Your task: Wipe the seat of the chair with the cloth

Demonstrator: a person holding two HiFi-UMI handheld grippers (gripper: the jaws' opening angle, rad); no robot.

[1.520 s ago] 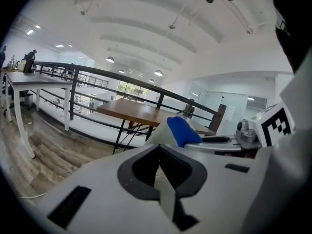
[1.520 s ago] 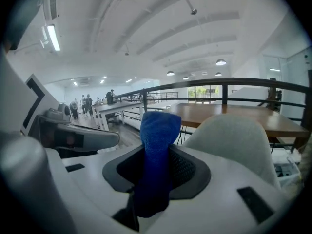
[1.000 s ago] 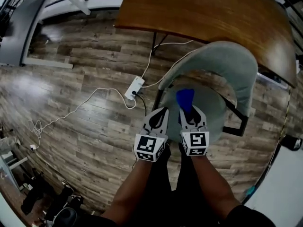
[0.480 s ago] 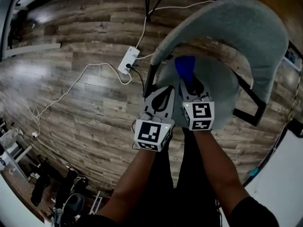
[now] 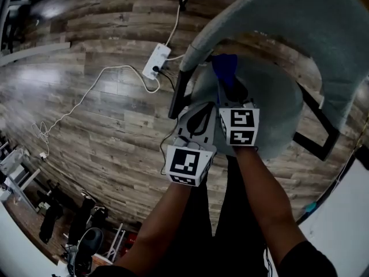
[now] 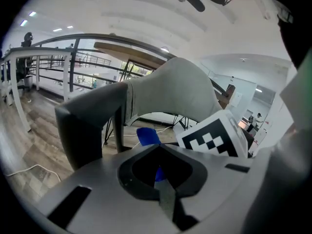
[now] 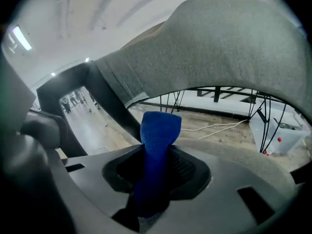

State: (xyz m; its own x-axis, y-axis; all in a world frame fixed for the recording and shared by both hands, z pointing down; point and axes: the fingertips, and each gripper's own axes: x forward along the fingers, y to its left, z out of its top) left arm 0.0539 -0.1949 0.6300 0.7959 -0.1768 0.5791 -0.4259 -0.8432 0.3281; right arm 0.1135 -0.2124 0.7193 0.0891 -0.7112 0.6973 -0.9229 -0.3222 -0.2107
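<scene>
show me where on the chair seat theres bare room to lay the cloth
The right half of the seat is bare, bordered by the right gripper and the curved backrest. Its left side is crowded: the right gripper, shut on the cloth, with the left gripper close beside it. The floor beyond holds a power strip.

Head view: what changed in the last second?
The right gripper moved the blue cloth forward over the chair seat, toward the backrest; the left gripper followed alongside. Unchanged: right gripper shut on the cloth, left shut and empty.
</scene>
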